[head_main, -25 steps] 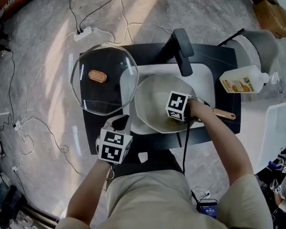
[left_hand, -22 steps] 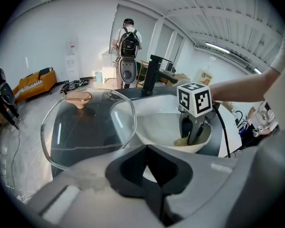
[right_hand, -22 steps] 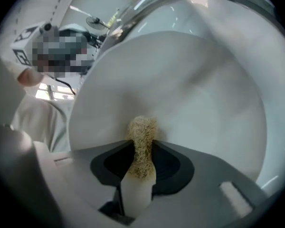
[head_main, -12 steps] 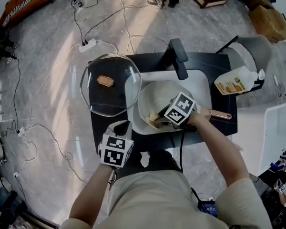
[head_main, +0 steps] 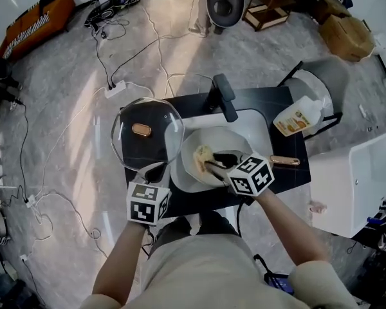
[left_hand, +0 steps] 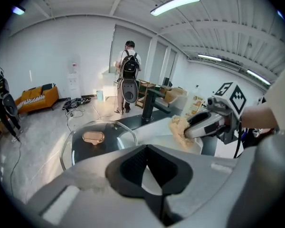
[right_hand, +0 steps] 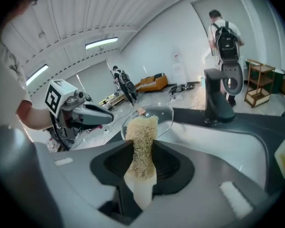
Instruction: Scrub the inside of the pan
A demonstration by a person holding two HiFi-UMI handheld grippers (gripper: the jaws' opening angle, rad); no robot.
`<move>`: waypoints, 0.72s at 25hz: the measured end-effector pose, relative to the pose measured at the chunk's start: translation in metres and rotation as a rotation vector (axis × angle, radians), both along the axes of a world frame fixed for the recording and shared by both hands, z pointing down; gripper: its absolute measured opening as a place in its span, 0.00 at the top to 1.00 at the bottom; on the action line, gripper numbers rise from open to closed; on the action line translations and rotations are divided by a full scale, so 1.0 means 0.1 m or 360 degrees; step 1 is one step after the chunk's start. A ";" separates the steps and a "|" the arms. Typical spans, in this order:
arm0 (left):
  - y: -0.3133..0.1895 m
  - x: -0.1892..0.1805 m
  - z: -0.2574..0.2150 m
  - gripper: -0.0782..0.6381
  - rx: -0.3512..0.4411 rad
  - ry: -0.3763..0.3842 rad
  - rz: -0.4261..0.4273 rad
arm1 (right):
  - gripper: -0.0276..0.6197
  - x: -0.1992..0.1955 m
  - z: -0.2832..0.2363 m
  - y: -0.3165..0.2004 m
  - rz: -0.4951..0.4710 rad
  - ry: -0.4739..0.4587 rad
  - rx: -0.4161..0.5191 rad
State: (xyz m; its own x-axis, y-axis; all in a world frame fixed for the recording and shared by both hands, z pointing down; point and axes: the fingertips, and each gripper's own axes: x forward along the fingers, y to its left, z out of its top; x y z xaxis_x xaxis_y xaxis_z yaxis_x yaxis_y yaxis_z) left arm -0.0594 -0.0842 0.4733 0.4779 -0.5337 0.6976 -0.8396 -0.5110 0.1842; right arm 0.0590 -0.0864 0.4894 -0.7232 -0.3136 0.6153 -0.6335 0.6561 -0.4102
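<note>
Head view steeply overhead, tool views low, close, sharing the pan [head_main: 192, 172]

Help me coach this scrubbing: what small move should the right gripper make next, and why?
Probably press the sponge down and sweep it across the pan: the right gripper is shut on it, over the pan's left part in the head view.

Lab hall: ceiling strip lights [left_hand: 175, 4], floor power strip [head_main: 114, 89], orange sofa [left_hand: 38, 96]
</note>
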 end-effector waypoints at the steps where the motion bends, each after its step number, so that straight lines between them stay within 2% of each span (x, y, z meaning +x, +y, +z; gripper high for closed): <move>1: -0.05 -0.01 -0.07 0.89 0.0037 -0.0001 0.0001 | 0.76 0.02 -0.12 -0.03 0.0047 -0.0013 0.0063; 4: -0.19 -0.04 -0.32 0.89 0.0182 0.0020 -0.0009 | 0.76 0.07 -0.51 -0.12 0.0157 -0.0039 0.0297; 8: -0.33 -0.03 -0.76 0.89 0.0399 0.0030 -0.0001 | 0.75 0.11 -1.08 -0.21 0.0222 -0.0021 0.0609; 13: -0.41 -0.06 -1.36 0.89 0.0623 0.0078 -0.0008 | 0.75 0.10 -1.70 -0.23 0.0305 -0.0055 0.0803; 18: -0.45 -0.15 -1.99 0.89 0.0869 0.0073 -0.0016 | 0.75 0.09 -2.34 -0.19 0.0387 -0.0113 0.0988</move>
State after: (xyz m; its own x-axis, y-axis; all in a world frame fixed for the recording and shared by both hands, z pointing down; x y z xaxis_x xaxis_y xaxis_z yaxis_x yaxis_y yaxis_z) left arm -0.0743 -0.1289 0.2745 0.4943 -0.8172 0.2963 -0.8424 -0.5345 -0.0688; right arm 0.0682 -0.1050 0.2556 -0.6193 -0.7533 0.2216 -0.7785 0.6257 -0.0487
